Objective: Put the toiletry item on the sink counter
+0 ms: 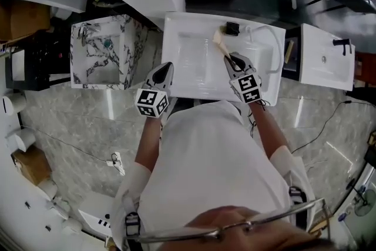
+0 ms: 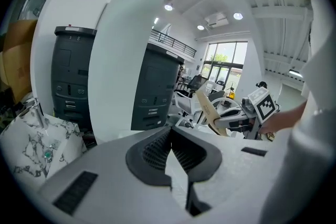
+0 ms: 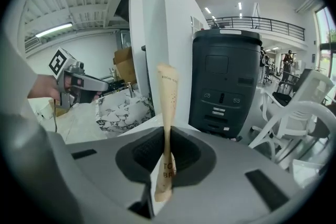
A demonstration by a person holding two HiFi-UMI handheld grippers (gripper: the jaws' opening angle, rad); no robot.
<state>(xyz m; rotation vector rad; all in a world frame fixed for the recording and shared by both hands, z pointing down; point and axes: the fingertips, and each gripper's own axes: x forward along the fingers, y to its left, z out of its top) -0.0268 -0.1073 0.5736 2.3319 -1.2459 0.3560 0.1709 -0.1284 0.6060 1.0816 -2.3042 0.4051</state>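
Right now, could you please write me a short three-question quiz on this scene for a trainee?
1. True or false: the left claw holds something between its pads.
2. Which claw grips the beige toothbrush packet? A: left. B: right.
3. Fill the gap: in the head view, the basin to the left of the white sink has a ___ pattern.
Key: 1 false, it is shut and empty. 2 B, the right claw. 3 marble.
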